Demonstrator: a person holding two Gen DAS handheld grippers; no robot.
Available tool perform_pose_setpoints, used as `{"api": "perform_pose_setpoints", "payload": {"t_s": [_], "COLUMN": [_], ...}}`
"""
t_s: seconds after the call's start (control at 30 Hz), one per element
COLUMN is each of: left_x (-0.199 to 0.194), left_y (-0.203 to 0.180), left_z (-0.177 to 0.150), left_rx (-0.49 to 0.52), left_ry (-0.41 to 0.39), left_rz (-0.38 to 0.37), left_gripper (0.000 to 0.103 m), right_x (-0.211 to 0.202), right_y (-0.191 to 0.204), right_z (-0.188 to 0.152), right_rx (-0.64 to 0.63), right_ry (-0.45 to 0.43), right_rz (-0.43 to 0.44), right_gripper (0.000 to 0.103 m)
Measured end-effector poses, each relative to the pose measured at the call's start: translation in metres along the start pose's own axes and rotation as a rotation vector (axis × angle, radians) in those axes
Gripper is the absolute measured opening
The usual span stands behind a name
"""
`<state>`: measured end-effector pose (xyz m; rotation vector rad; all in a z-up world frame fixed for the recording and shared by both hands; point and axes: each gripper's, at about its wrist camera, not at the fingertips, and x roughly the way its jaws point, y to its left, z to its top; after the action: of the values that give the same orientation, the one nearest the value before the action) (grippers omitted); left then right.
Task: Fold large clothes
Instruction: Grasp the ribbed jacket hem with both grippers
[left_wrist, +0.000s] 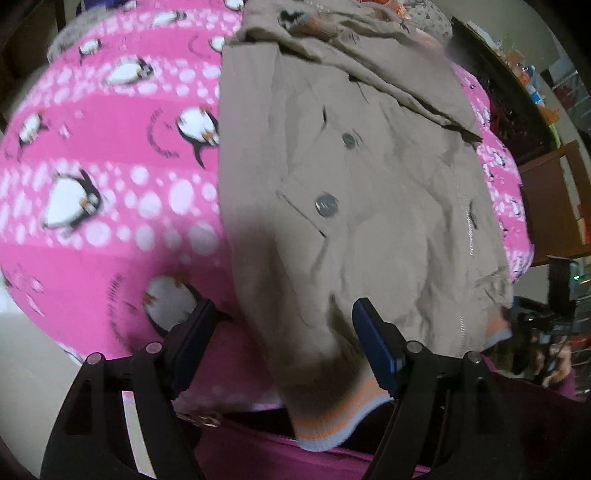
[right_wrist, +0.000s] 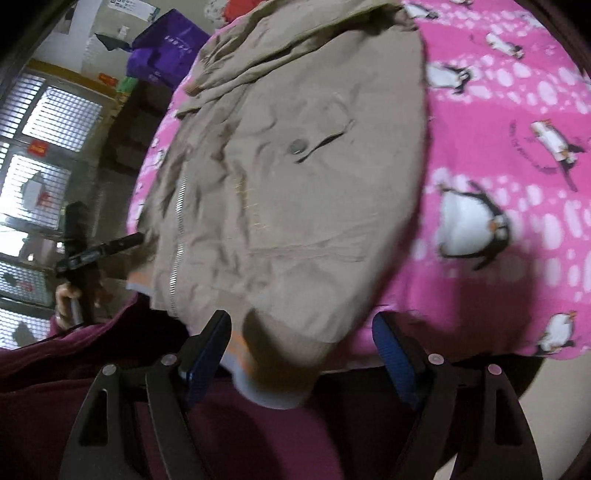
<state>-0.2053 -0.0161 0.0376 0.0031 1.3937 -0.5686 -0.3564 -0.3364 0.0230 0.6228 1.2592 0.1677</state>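
Observation:
A tan jacket (left_wrist: 369, 192) with metal snaps, a zipper and an orange-and-grey ribbed hem lies flat on a pink penguin blanket (left_wrist: 110, 155); it also shows in the right wrist view (right_wrist: 295, 177). My left gripper (left_wrist: 284, 325) is open, its jaws astride the jacket's near hem corner, just above the cloth. My right gripper (right_wrist: 301, 332) is open over the other hem corner, jaws astride it. The right gripper also shows at the right edge of the left wrist view (left_wrist: 535, 317), and the left gripper shows at the left of the right wrist view (right_wrist: 99, 251).
The pink blanket (right_wrist: 517, 166) covers a bed. A dark shelf (left_wrist: 509, 92) and a brown cabinet (left_wrist: 550, 195) stand to one side. A purple bag (right_wrist: 166, 44) and a barred window (right_wrist: 33, 147) are on the other side. My maroon clothing (right_wrist: 258, 424) is just below the hem.

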Motion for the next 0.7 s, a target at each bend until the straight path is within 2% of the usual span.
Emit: {"api": "perform_pose_setpoints", "payload": {"t_s": [0.1,0.2,0.27,0.33,0.37,0.47,0.6,0.63,0.67,0.7], "left_x": [0.007,0.008,0.011,0.014,0.015,0.02,0.027,0.028,0.029,0.027], "left_y": [-0.005,-0.008,-0.012,-0.019,-0.023,-0.034,-0.039,-0.04,-0.043,-0.041], "left_z": [-0.005,-0.006,-0.007,-0.006,-0.007,-0.008,-0.006,-0.005,-0.003,-0.003], "left_rx": [0.019,0.017,0.021,0.044,0.065,0.1,0.103,0.104,0.109,0.114], "left_ry": [0.022,0.025,0.041,0.061,0.072,0.086,0.093,0.091,0.095,0.095], "left_rz": [0.03,0.022,0.006,-0.004,-0.006,-0.013,-0.003,-0.006,-0.008,-0.002], "left_gripper": [0.076,0.076,0.076,0.076,0.076,0.076,0.074,0.061,0.04,0.032], "right_x": [0.014,0.013,0.009,0.003,-0.001,-0.003,0.017,0.02,0.02,0.019], "right_y": [0.002,0.001,0.001,-0.001,-0.001,-0.001,-0.001,0.001,0.004,0.006], "right_z": [0.002,0.003,0.003,0.004,0.004,0.007,0.01,0.01,0.01,0.011], "right_rx": [-0.003,-0.013,-0.011,-0.011,-0.013,-0.015,-0.016,-0.027,-0.043,-0.062], "right_ry": [0.018,0.012,0.004,0.0,-0.002,0.005,0.042,0.039,0.034,0.027], "right_rz": [-0.003,0.004,0.006,0.005,0.017,0.063,0.067,0.065,0.056,0.05], "right_gripper": [0.08,0.076,0.065,0.046,0.043,0.043,0.045,0.042,0.038,0.02]}}
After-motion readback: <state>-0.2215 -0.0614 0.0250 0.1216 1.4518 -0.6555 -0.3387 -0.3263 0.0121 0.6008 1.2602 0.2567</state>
